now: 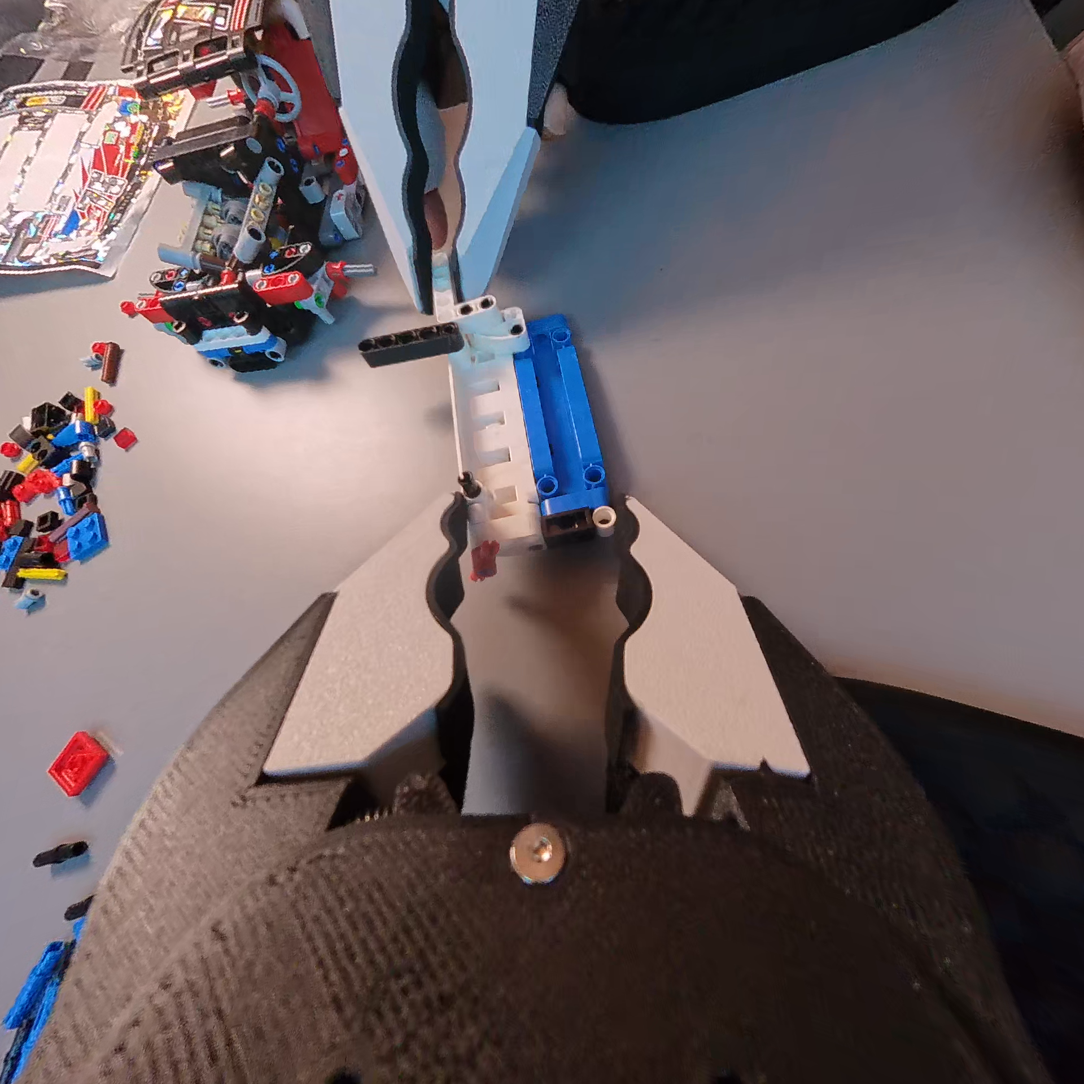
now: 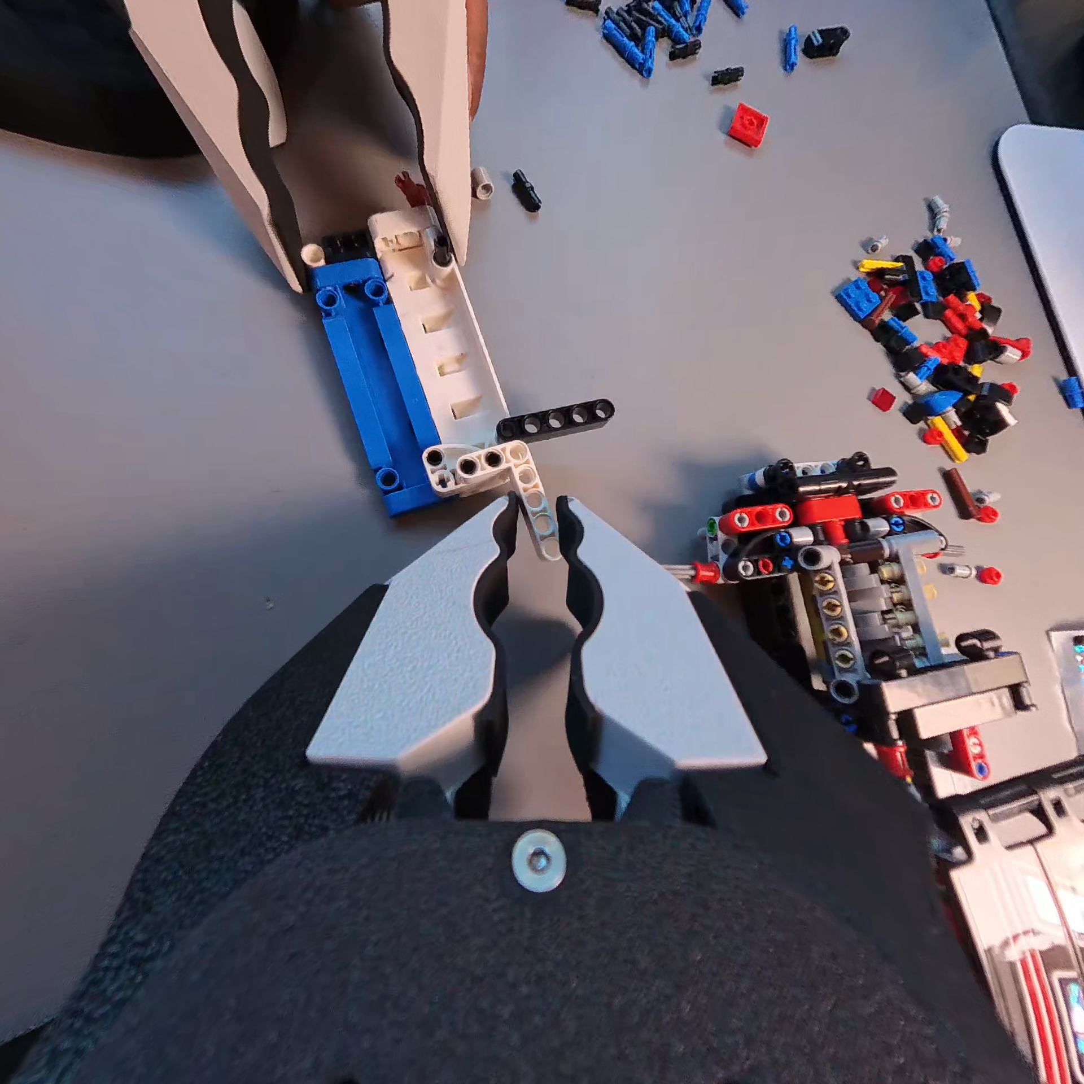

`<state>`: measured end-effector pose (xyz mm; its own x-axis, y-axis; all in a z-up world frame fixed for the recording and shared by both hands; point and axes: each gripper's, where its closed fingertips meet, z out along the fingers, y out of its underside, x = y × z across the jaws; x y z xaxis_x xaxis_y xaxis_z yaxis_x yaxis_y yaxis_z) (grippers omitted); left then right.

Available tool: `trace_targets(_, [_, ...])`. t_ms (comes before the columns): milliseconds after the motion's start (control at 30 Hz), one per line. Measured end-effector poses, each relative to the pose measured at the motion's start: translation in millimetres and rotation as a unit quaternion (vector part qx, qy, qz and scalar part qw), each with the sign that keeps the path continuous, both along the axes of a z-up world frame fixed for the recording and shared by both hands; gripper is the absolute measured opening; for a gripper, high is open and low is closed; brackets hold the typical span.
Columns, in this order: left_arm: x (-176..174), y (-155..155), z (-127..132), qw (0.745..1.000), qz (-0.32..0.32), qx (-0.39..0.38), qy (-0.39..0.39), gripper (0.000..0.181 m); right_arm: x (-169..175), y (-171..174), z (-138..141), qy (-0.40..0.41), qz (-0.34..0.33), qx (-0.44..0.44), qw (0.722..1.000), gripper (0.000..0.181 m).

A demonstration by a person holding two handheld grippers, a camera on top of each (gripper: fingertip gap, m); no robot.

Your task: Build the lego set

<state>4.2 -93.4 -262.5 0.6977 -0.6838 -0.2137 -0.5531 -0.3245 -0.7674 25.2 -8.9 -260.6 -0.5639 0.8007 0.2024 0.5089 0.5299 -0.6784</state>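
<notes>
A blue and white lego sub-assembly (image 1: 531,434) lies flat on the grey table (image 1: 821,352). My left gripper (image 1: 542,504) is shut on its near end, one finger on each side. It also shows in the right wrist view (image 2: 375,258), at the far end of the sub-assembly (image 2: 405,363). My right gripper (image 2: 538,503) is shut on a white L-shaped beam (image 2: 531,504) whose short arm sits at the sub-assembly's other end. That gripper also shows in the left wrist view (image 1: 443,293). A black five-hole beam (image 2: 554,419) sticks out sideways there.
A partly built black, red and grey car chassis (image 2: 850,586) stands right of my right gripper. A pile of small loose pieces (image 2: 938,346), a red plate (image 2: 748,124) and blue pins (image 2: 651,29) lie beyond. A sticker sheet (image 1: 58,176) lies far left. Left tips to right tips: about 10 cm. Between my left fingertips and the red plate (image 2: 748,124) there is roughly 15 cm. Look for it in the left wrist view (image 1: 74,752) too.
</notes>
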Motion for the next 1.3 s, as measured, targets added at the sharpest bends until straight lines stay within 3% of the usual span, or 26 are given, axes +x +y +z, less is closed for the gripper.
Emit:
trace_targets(133, [2, 1, 0, 1.000, -0.001, 0.001, 0.000, 0.049, 4, -1, 3, -0.003, 0.003, -0.020, 1.000, 0.014])
trace_targets(267, [2, 1, -1, 1.000, -0.001, 0.002, 0.012, 0.048, 5, -5, 25, 0.000, -0.009, -0.123, 0.992, 0.027])
trace_targets(400, [7, 0, -1, 1.000, -0.011, 0.009, 0.015, 0.049, -4, -17, 23, -0.046, -0.046, -0.207, 0.976, 0.047])
trace_targets(633, [12, -2, -1, 0.999, -0.027, 0.011, 0.018, 0.049, -15, -25, 16, -0.041, -0.027, -0.147, 0.988, 0.016])
trace_targets(967, [9, -1, -1, 0.999, -0.019, 0.012, 0.023, 0.048, -13, -7, 42, 0.022, -0.044, -0.192, 0.980, 0.015])
trace_targets(1133, [10, 0, 0, 0.999, -0.022, 0.017, 0.027, 0.048, -13, -22, 20, -0.026, -0.029, -0.165, 0.986, 0.019])
trace_targets(1300, [10, -1, -1, 0.999, -0.023, 0.015, 0.027, 0.049, -17, -31, 15, -0.032, -0.016, -0.146, 0.989, 0.008])
